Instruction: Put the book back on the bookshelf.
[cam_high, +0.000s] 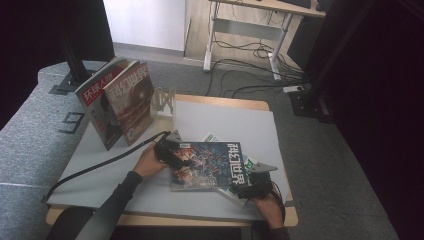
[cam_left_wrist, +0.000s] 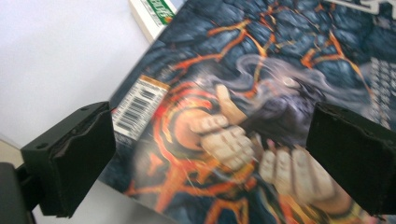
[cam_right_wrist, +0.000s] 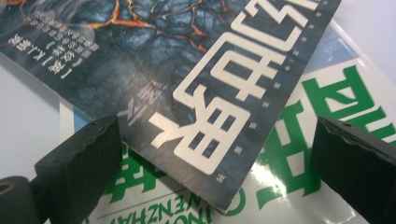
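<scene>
A dark blue magazine (cam_high: 207, 165) with orange lava art and white title lettering lies flat on the table. It rests on a white and green magazine (cam_high: 251, 163) that pokes out at its right and far edges. My left gripper (cam_high: 172, 155) is at the blue magazine's left edge. In the left gripper view its jaws stand wide apart over the cover (cam_left_wrist: 243, 93) near the barcode, left gripper (cam_left_wrist: 210, 158) open. My right gripper (cam_high: 250, 189) is at the near right corner. Its jaws straddle the blue cover (cam_right_wrist: 140, 60) and the green magazine (cam_right_wrist: 336, 107) without pressing, right gripper (cam_right_wrist: 219, 172) open.
Two magazines (cam_high: 122, 100) stand upright at the table's back left, beside a metal rack (cam_high: 164, 102). A black cable (cam_high: 100, 167) trails left from the left gripper. The white table top (cam_high: 225, 120) is bare behind the flat magazines. A desk with cables stands farther off.
</scene>
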